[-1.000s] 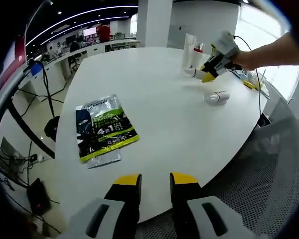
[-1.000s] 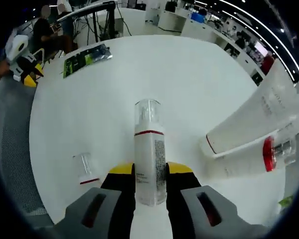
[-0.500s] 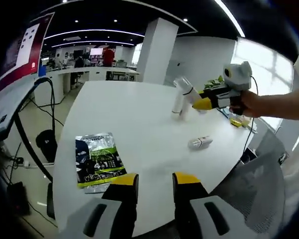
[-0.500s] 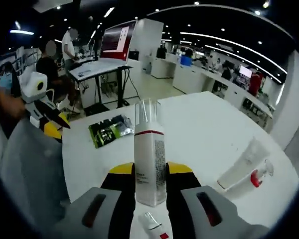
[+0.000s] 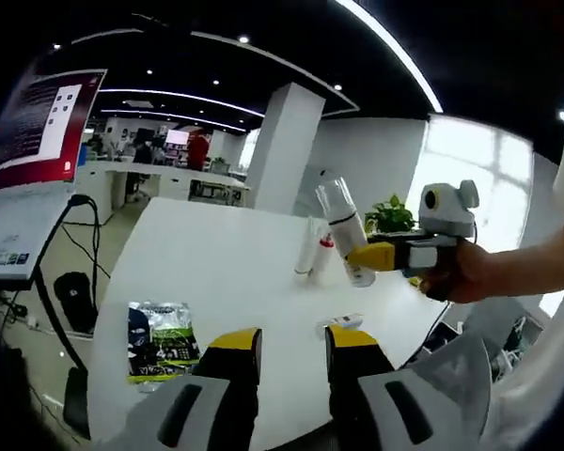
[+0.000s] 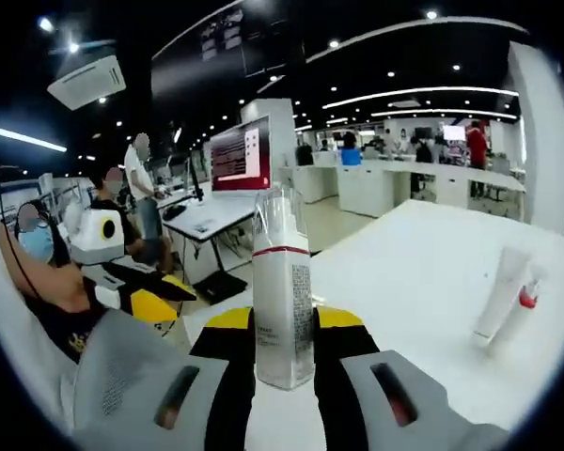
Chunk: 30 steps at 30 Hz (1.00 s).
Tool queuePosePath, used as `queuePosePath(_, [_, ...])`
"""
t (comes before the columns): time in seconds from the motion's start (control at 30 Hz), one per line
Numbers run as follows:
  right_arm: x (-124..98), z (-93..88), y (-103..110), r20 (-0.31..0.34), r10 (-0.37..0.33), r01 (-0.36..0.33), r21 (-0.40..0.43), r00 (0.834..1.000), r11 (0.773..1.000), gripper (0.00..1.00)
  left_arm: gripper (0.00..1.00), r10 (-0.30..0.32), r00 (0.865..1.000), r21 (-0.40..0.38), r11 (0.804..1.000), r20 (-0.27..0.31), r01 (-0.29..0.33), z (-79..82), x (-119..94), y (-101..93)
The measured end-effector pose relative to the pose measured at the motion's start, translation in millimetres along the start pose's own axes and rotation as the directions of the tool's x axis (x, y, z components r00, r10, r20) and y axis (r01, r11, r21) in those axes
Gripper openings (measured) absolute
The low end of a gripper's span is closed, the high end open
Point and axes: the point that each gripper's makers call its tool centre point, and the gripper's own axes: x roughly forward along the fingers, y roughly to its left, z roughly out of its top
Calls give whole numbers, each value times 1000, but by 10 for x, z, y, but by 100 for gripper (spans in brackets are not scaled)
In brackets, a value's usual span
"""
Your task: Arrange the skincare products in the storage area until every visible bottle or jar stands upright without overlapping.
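In the right gripper view, the right tool is clamped on a white pump bottle with a red band and clear cap, which rises along the frame's centre between the yellow-tipped jaws, lifted off the white surface. At right of the frame a white tube stands beside a red-capped bottle.

In the left gripper view, the right tool enters from the right of the frame, gripped by a hand on a roughly level forearm, holding the pump bottle tilted above the surface. The left tool, at bottom centre, has its jaws slightly apart, holding nothing. A green packet lies at lower left; a small item lies flat near centre.
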Motion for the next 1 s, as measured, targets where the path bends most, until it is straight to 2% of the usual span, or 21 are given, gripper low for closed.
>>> queuePosePath(0.1, [-92,21,153,36,10,-10,23,999,1000,20,28,-70,996,-9,997,50,70,71,49,-158])
queuePosePath(0.17, [-151,71,260,76,23,-27,45,997,999,20,31,-135,988,-60,988,71,139,107,106,-297])
queuePosePath(0.23, [-214,79,254,92,10,-16,62,996,998,20,37,-200,975,-103,973,93,209,125,167,-425])
queuePosePath(0.33, [-285,146,282,141,12,-29,122,990,992,20,37,-278,958,-103,953,67,283,37,232,-577])
queuePosePath(0.4, [-345,197,293,183,17,-48,166,983,985,20,37,-326,942,-103,937,79,333,18,278,-670])
queuePosePath(0.43, [-364,204,295,192,20,-54,176,981,983,20,37,-359,929,-129,921,88,368,10,305,-726])
queuePosePath(0.47, [-387,201,287,192,18,-54,184,981,982,20,37,-381,922,-151,909,69,388,-35,318,-756])
queuePosePath(0.5, [-401,203,271,195,14,-55,206,981,977,20,37,-408,913,-163,899,27,407,-113,330,-787])
queuePosePath(0.53, [-416,201,274,196,18,-67,243,980,968,20,37,-413,911,-153,900,4,409,-143,336,-790])
queuePosePath(0.6, [-438,199,280,199,17,-66,240,980,969,20,37,-411,911,-133,903,15,409,-125,330,-814])
queuePosePath(0.63, [-450,193,288,196,21,-70,247,980,966,20,37,-422,906,-125,899,16,421,-127,310,-852])
queuePosePath(0.7, [-475,197,325,201,36,-86,246,979,965,20,37,-465,885,-117,878,16,463,-132,257,-959])
queuePosePath(0.77, [-480,193,371,210,58,-112,255,976,960,20,37,-488,873,-99,868,16,487,-133,232,-1021])
queuePosePath(0.8, [-477,190,393,213,69,-124,258,975,958,20,37,-497,868,-96,864,8,495,-144,226,-1049])
queuePosePath(0.9, [-458,157,480,215,118,-175,272,969,946,20,37,-498,867,-101,864,-17,494,-188,232,-1063])
queuePosePath(0.97, [-450,135,581,218,176,-233,267,960,935,20,37,-514,858,-102,854,-7,511,-167,217,-1092])
queuePosePath(1.0, [-439,115,587,213,182,-237,271,960,933,20,37,-525,851,-114,845,1,522,-152,201,-1111])
